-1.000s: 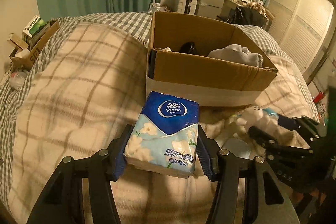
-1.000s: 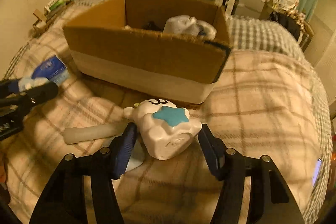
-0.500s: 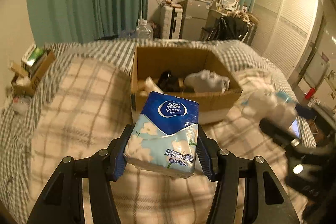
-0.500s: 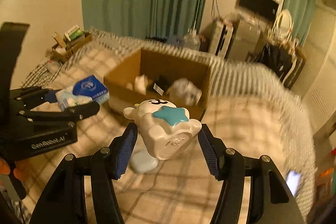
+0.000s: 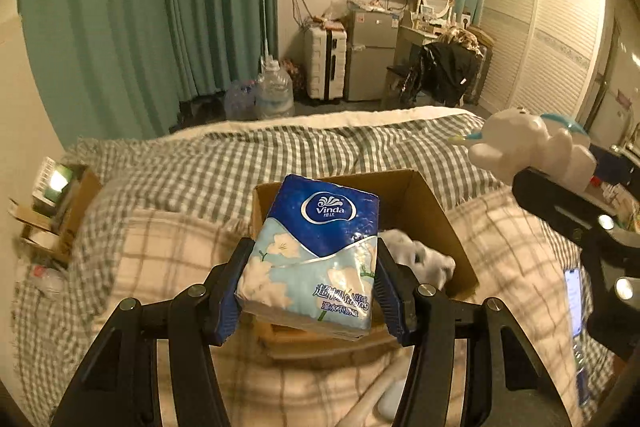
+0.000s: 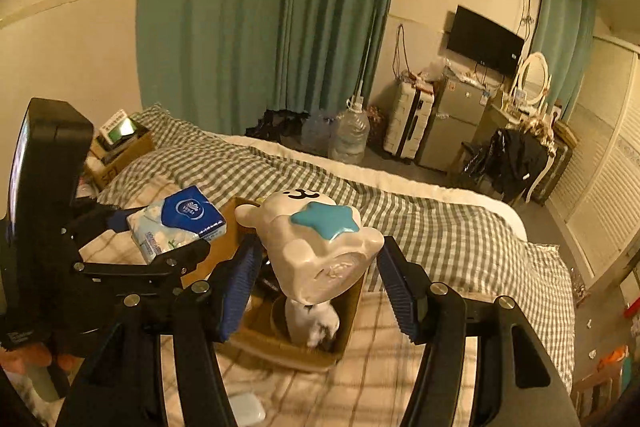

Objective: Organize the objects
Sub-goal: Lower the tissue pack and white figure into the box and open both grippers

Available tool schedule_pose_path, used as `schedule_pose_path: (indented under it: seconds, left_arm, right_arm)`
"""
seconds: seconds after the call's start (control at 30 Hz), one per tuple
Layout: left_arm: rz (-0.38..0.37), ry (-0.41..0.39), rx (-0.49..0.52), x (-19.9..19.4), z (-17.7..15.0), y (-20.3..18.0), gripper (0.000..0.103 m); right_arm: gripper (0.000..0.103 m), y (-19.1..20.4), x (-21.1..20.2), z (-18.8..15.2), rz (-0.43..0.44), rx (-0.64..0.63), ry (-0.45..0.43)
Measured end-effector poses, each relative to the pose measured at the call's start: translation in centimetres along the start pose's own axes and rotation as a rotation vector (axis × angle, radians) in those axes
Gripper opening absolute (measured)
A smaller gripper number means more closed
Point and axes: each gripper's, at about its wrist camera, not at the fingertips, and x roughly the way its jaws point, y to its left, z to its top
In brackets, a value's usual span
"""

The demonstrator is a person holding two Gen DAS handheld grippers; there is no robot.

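I am mid-carry with both loads held above the cardboard box (image 5: 436, 223) on the bed (image 5: 280, 155); the step in hand, as I judge it, is dropping them in. My left gripper (image 5: 312, 287) is clenched on the Vinda tissue pack (image 5: 316, 255), a soft blue-and-floral plastic wrap, tilted, hanging over the box's near wall. My right gripper (image 6: 316, 279) grasps the white bear-shaped toy (image 6: 316, 247) with a teal star on top; in the left view it sits at two o'clock, apart from the pack. Next I should lower each over a free spot beside the grey cloth (image 5: 420, 259) already inside, then let go one at a time so the grippers do not collide.
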Motion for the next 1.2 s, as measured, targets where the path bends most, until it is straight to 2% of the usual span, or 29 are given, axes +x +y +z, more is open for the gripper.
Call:
schedule_pose_path:
  seconds: [0.17,0.3,0.47,0.53,0.63,0.7,0.87,0.97,1.1,1.2]
  left_arm:
    - [-0.007,0.033,-0.065,4.3,0.0,1.4,0.058]
    - [0.023,0.064,-0.037,7.5,-0.6,1.2,0.058]
    - [0.021,0.085,-0.034,10.0,-1.0,1.4,0.060]
    - [0.003,0.099,-0.021,10.3,-1.3,1.1,0.069]
    - [0.005,0.096,-0.010,9.4,-1.4,0.7,0.086]
    - [-0.007,0.082,-0.003,8.2,-1.5,0.5,0.089]
    - [0.011,0.036,-0.010,3.3,-1.0,0.4,0.094]
    - [0.017,-0.023,-0.030,-0.5,-0.3,0.5,0.100]
    - [0.071,-0.106,-0.065,-5.4,0.0,0.8,0.103]
    - [0.113,-0.147,-0.053,-8.4,-0.6,1.2,0.103]
  right_arm:
    - [0.059,-1.0,6.3,-1.3,-0.004,0.032,0.082]
    - [0.059,-0.9,10.9,-3.5,0.022,0.048,0.136]
    - [0.060,-2.0,13.5,-5.2,0.056,0.072,0.151]
    - [0.062,-2.4,13.5,-5.7,0.062,0.096,0.135]
    - [0.073,-2.9,11.7,-5.6,0.090,0.141,0.103]
    - [0.077,-3.7,10.0,-5.2,0.098,0.158,0.079]
    - [0.078,-5.0,4.0,-3.3,0.029,0.135,0.021]
    - [0.079,-5.3,-0.2,-2.4,-0.001,0.142,-0.027]
    - [0.080,-4.8,-4.9,-1.4,-0.038,0.158,-0.076]
    - [0.080,-3.6,-7.7,-1.4,-0.046,0.142,-0.098]
